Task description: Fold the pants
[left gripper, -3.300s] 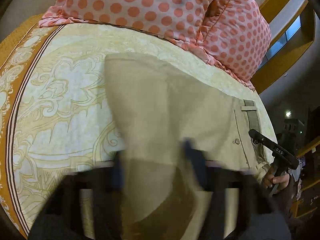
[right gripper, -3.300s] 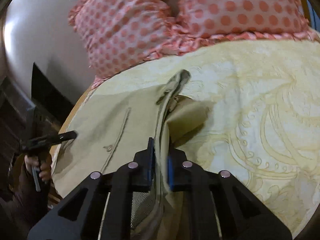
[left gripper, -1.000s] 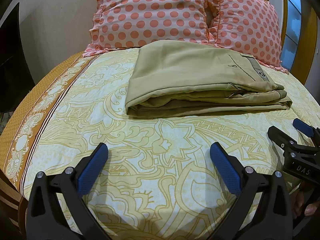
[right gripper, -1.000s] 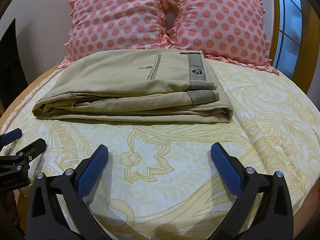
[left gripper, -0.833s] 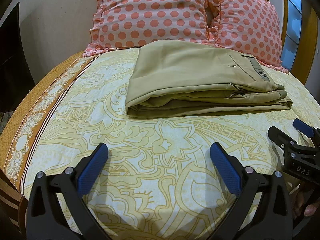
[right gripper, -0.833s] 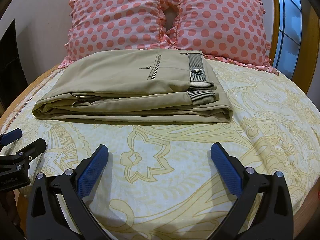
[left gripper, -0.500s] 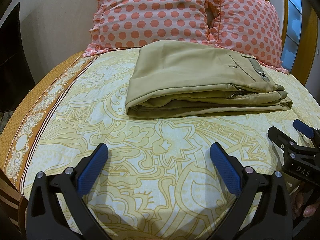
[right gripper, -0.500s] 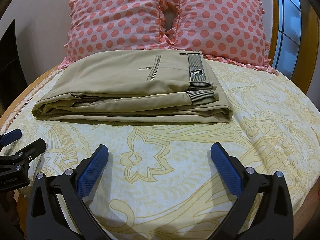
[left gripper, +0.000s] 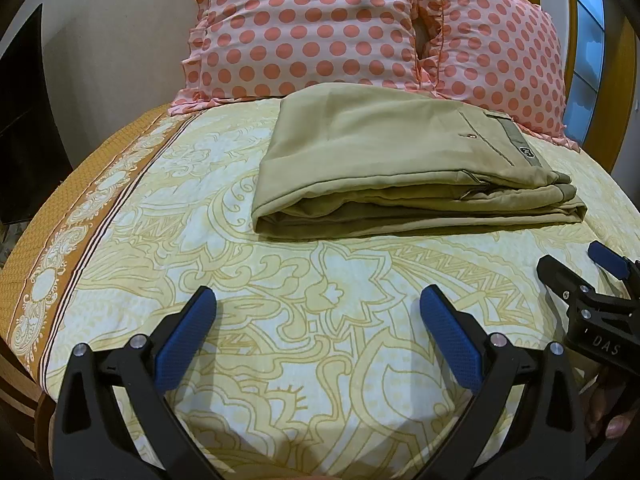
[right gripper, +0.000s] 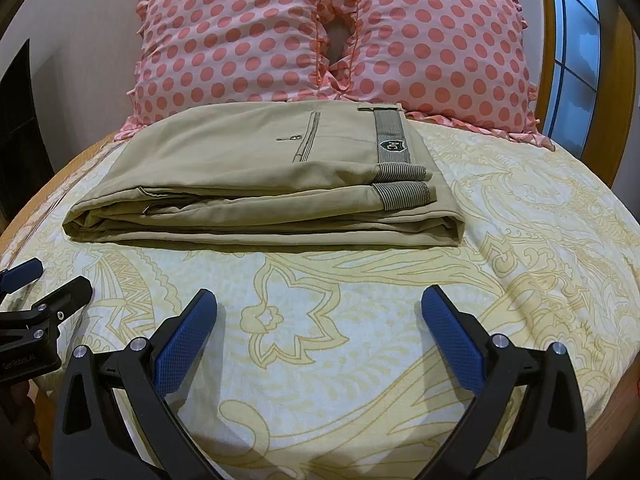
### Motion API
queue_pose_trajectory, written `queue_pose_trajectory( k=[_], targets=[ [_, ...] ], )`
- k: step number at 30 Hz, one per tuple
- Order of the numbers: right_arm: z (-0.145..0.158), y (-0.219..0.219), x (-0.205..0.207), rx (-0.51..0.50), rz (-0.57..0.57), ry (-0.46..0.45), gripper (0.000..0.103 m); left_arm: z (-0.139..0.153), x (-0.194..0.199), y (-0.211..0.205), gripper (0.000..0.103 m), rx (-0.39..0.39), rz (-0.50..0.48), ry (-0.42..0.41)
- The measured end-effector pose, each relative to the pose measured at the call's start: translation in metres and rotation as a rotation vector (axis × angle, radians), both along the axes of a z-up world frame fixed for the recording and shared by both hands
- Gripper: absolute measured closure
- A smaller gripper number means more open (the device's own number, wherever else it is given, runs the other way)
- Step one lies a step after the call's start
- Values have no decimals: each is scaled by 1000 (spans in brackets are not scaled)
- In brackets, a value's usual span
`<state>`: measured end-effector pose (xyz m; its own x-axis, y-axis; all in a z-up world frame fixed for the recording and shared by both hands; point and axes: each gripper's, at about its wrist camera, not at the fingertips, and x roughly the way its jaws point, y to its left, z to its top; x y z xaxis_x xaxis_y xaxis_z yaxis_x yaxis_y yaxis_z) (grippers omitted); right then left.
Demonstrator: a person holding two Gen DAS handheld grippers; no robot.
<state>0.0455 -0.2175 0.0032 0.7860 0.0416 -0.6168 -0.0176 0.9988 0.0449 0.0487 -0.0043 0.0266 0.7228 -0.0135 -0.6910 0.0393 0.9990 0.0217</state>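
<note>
The khaki pants (left gripper: 400,164) lie folded in a flat rectangular stack on the yellow patterned bedspread (left gripper: 304,288), waistband and label to the right; they also show in the right wrist view (right gripper: 264,184). My left gripper (left gripper: 318,312) is open and empty, hovering above the bedspread in front of the pants. My right gripper (right gripper: 319,312) is open and empty, also in front of the pants. Each gripper shows at the edge of the other's view: the right one (left gripper: 584,276) and the left one (right gripper: 44,284).
Two pink polka-dot pillows (right gripper: 328,36) lean against the wall behind the pants. The bed's orange border (left gripper: 60,240) runs along the left edge. A wooden frame and window (right gripper: 576,60) stand at the right. A dark panel (left gripper: 20,120) is at the left.
About three seconds ago both grippers held the pants mid-fold; since then they let go and drew back. Over the last second nothing has visibly moved.
</note>
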Motion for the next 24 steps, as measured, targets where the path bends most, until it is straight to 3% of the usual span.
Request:
queue_pose_trajectory(
  k=[24],
  targets=[
    [0,1,0,0,-6,-5,1,-1,1,-2,2,-1,9,-1]
  ],
)
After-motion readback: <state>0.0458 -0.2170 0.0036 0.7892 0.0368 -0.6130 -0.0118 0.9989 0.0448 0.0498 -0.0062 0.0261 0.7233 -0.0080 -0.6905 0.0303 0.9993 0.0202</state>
